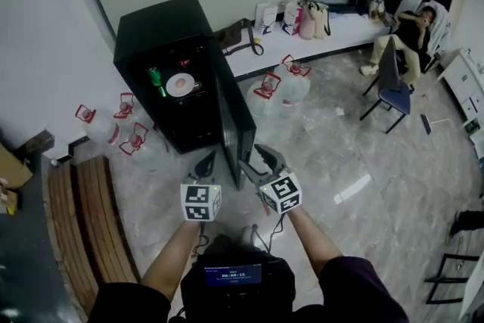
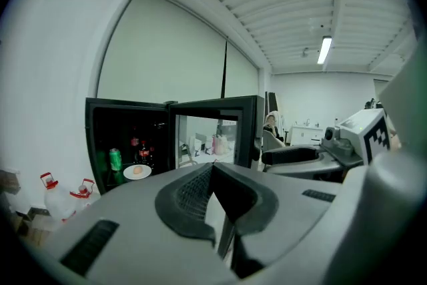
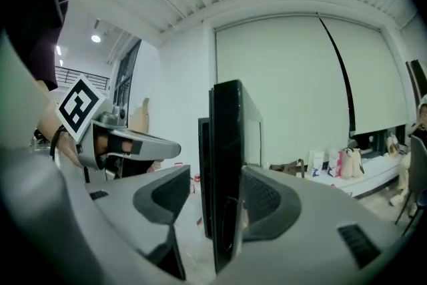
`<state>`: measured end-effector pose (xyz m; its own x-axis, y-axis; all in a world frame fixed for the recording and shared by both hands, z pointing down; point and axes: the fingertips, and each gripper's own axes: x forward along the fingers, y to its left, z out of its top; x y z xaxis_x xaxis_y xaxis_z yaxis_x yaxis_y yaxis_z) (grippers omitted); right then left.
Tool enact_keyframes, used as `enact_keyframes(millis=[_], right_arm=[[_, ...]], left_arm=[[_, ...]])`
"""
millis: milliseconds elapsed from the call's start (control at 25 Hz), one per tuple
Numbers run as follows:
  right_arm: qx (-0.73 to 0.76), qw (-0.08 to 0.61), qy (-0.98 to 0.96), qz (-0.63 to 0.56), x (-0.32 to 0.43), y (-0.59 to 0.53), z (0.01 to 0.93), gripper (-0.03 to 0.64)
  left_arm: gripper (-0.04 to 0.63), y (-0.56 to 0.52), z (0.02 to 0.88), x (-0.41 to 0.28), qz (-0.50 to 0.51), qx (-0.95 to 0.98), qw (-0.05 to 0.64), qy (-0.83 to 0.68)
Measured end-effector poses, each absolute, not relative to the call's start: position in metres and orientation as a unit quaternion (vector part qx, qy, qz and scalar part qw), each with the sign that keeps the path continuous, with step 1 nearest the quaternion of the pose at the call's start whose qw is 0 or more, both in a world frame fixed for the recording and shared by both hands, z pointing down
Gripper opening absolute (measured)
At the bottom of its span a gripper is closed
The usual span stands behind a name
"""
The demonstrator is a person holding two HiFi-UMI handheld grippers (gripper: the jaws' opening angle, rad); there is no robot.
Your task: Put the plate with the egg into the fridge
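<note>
**Task item.** The plate (image 1: pixel 180 85) with the egg (image 2: pixel 137 170) sits on a shelf inside the black mini fridge (image 1: pixel 162 34), beside a green can (image 1: pixel 155 76). Dark bottles with red labels stand behind it. Neither gripper touches the plate. The placement looks complete, and closing the fridge appears to be the outstanding step.

**Right gripper.** The right gripper (image 1: pixel 254 158) straddles the free edge of the open fridge door (image 1: pixel 237 125). Its jaws are spread with the door edge between them. One pad lies against the door's outer face, while the other shows a clear gap on the inner side, so nothing is clamped. This position suits swinging the door shut.

**Left gripper.** The left gripper (image 1: pixel 206 161) has its jaws pressed together with nothing between them. It is held just beside the right one, aimed at the fridge interior and clear of the door. It seems to be idle.

**Surface and room.** The fridge stands directly on a pale, marble-patterned floor (image 1: pixel 340 163) against a white wall. Clear water jugs (image 1: pixel 281 87) with red handles are clustered on both sides of it. A low white ledge (image 1: pixel 333 30) under the roller blinds carries several bags. A slatted wooden bench (image 1: pixel 87 215) lies to the left. A person (image 1: pixel 408 34) is seated well apart at the far right, near a dark chair (image 1: pixel 393 83).
</note>
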<state>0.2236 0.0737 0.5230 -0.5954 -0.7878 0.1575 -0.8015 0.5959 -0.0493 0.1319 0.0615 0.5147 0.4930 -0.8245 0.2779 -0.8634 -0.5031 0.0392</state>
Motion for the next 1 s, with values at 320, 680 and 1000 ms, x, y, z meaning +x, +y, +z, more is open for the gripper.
enact_keyframes(millis=[320,680,1000], right_arm=[[0.393,0.047,-0.918,0.037,0.155,0.073,0.512,0.009],[0.357,0.073,-0.931,0.029,0.058,0.029,0.523,0.008],[0.357,0.079,-0.930,0.028,-0.030,-0.014,0.524,0.008]], left_arm=[[0.009,0.084,0.509,0.068,0.107,0.820,0.081,-0.557],[0.009,0.072,0.510,-0.006,0.097,0.795,0.084,-0.593],[0.009,0.031,0.515,-0.080,0.099,0.796,0.081,-0.592]])
